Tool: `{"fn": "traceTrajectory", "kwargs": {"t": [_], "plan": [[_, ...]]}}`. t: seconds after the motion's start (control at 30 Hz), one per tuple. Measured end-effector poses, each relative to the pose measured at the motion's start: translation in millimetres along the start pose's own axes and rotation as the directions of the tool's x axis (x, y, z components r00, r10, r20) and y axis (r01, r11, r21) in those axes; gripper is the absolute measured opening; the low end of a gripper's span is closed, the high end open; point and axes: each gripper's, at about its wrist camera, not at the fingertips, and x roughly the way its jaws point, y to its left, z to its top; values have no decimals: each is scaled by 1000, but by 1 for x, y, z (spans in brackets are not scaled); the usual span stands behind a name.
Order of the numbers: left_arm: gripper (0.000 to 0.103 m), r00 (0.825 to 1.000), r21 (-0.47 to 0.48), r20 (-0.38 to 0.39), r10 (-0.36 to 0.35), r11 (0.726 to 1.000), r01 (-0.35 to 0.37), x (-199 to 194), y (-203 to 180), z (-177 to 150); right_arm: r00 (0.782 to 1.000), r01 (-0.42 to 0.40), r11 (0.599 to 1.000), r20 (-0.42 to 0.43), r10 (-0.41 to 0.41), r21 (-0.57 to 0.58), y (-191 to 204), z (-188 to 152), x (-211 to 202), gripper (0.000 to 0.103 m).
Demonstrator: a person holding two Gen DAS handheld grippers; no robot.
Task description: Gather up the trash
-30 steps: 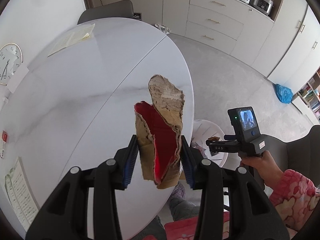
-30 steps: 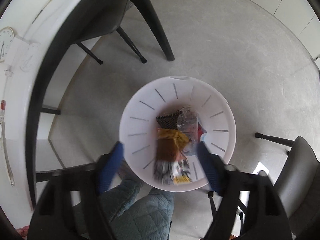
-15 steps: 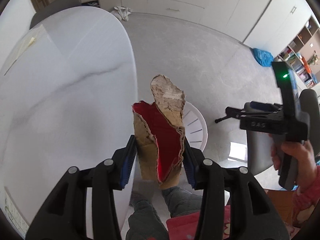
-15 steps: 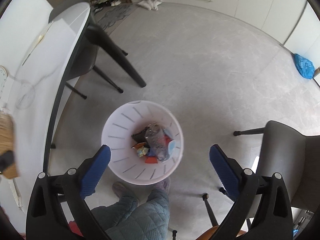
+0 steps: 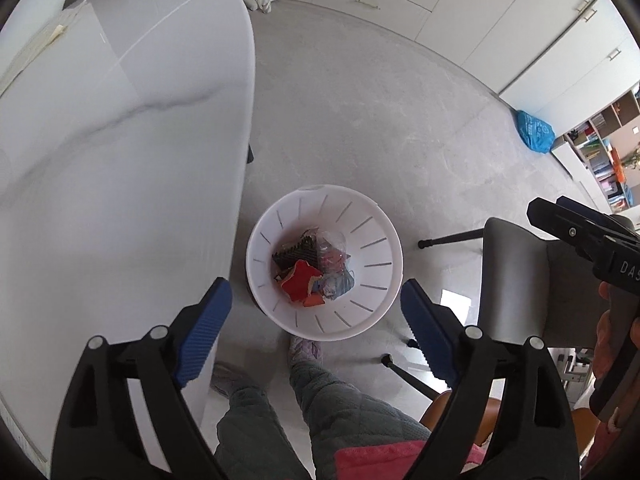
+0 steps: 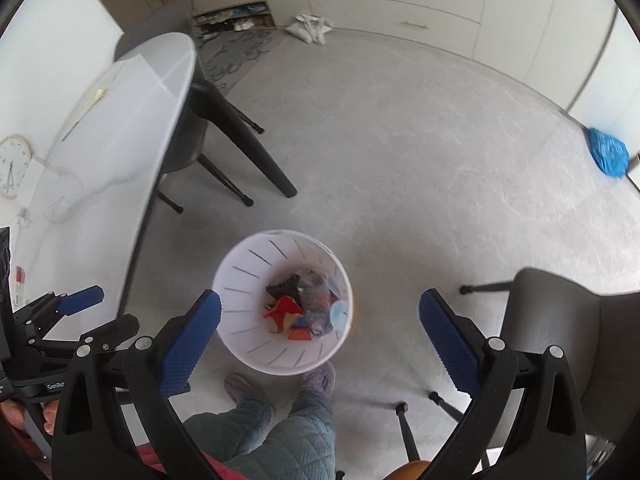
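Observation:
A white slotted bin [image 5: 372, 240] stands on the floor beside the table, holding several scraps. On top of them lies a torn piece of red and brown cardboard [image 5: 298, 286], also seen in the right wrist view [image 6: 282, 310]. My left gripper [image 5: 314, 294] hangs straight above the bin, its jaws opening with nothing between them. My right gripper [image 6: 319, 304] is open and empty, higher above the same bin [image 6: 244, 280]. Each view catches the other gripper at its edge: the right [image 5: 584, 240] and the left [image 6: 80, 300].
The white marble table [image 5: 120, 160] edge runs just left of the bin. A grey chair [image 5: 516, 280] stands to its right, another chair [image 6: 180, 152] under the table. The person's legs and slippers [image 6: 316, 376] are just below the bin. A blue bag [image 6: 608, 152] lies far right.
The left gripper moved off the table to above the bin, opened and dropped the cardboard, which now lies in the bin. The right gripper rose away from the bin and opened wider.

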Motion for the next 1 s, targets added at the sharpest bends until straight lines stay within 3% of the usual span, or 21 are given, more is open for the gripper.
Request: {"fn": "traceTrajectory", "kwargs": {"t": [0.17, 0.23, 0.33, 0.5, 0.7, 1.0], "plan": [[83, 995, -88, 89, 43, 996, -35, -45, 19, 6, 996, -62, 992, 61, 69, -108, 46, 19, -19, 99], [90, 988, -130, 126, 84, 989, -68, -65, 33, 3, 991, -88, 983, 84, 103, -161, 68, 26, -28, 100], [94, 968, -175, 190, 165, 976, -132, -93, 53, -4, 984, -125, 966, 99, 151, -228, 100, 34, -34, 100], [95, 940, -285, 218, 264, 938, -197, -126, 92, -19, 971, -186, 926, 83, 225, -329, 155, 38, -37, 100], [95, 923, -390, 236, 304, 900, -196, -158, 124, -32, 958, -222, 885, 79, 277, -409, 203, 38, -44, 100], [95, 899, -381, 296, 324, 903, -200, -192, 127, -30, 953, -193, 890, 137, 270, -413, 219, 36, -74, 100]]}}
